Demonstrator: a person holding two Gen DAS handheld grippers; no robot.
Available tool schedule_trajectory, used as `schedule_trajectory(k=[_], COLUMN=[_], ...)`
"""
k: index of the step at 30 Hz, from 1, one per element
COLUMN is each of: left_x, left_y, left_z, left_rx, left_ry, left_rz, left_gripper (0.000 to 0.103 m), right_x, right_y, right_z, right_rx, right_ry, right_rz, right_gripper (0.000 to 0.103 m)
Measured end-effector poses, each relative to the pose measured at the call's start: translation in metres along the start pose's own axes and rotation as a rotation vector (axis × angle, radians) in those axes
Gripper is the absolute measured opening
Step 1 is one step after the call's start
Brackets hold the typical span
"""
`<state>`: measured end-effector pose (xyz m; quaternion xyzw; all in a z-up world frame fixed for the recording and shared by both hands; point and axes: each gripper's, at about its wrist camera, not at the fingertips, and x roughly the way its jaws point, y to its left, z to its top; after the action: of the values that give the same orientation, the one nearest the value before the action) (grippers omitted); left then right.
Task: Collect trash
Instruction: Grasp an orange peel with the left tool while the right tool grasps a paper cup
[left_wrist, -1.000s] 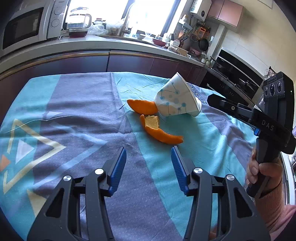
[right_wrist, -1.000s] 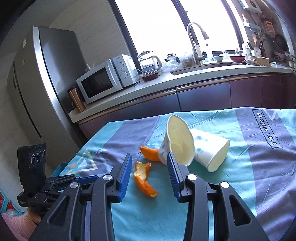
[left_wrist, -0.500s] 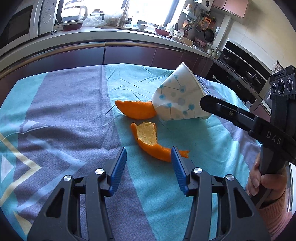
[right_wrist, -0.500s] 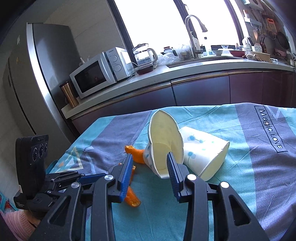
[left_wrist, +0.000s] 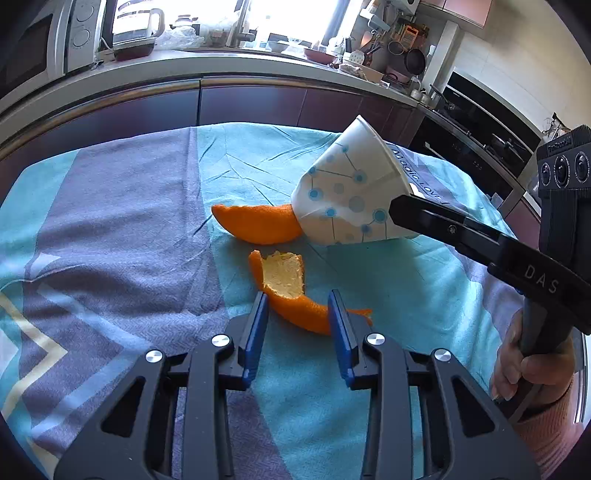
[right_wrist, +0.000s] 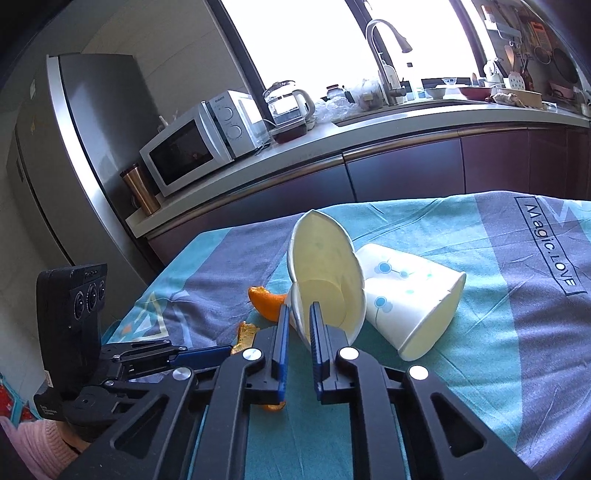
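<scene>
Two orange peels lie on the blue patterned cloth (left_wrist: 110, 240): a near curled peel (left_wrist: 291, 291) and a far peel (left_wrist: 258, 223). My left gripper (left_wrist: 298, 306) is open, its jaws on either side of the near peel's tail. A crushed white dotted paper cup (left_wrist: 351, 195) lies on its side beside the far peel. In the right wrist view my right gripper (right_wrist: 297, 321) is shut on that cup's rim (right_wrist: 325, 273). A second paper cup (right_wrist: 410, 299) lies just right of it.
The table's far edge faces a dark kitchen counter (right_wrist: 369, 147) with a microwave (right_wrist: 199, 140), kettle and sink. A fridge (right_wrist: 74, 147) stands at left. The other hand-held gripper (left_wrist: 517, 251) reaches in from the right in the left wrist view.
My left gripper moved forward until its jaws straddle the near peel, and narrowed somewhat. My right gripper advanced onto the crushed cup's rim and closed on it.
</scene>
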<state>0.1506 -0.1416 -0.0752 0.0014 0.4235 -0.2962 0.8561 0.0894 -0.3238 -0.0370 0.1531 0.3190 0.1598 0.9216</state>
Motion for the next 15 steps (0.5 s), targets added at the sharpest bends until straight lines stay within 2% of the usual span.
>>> schedule_trajectory(k=[6,15], left_x=[-0.006,-0.023], left_y=[-0.004,-0.003], left_z=[-0.004,-0.011], left_rx=[0.004,0.002], left_ry=[-0.016,-0.047], left_rz=[0.016,0.028], left_gripper=[0.025,0.014], right_x=[-0.005,-0.015], right_y=[-0.006,-0.005], right_z=[-0.002,-0.007], right_rx=[0.043,0.077], right_ry=[-0.010,-0.030], right_rz=[0.041,0.098], right_gripper=[0.003,0.003])
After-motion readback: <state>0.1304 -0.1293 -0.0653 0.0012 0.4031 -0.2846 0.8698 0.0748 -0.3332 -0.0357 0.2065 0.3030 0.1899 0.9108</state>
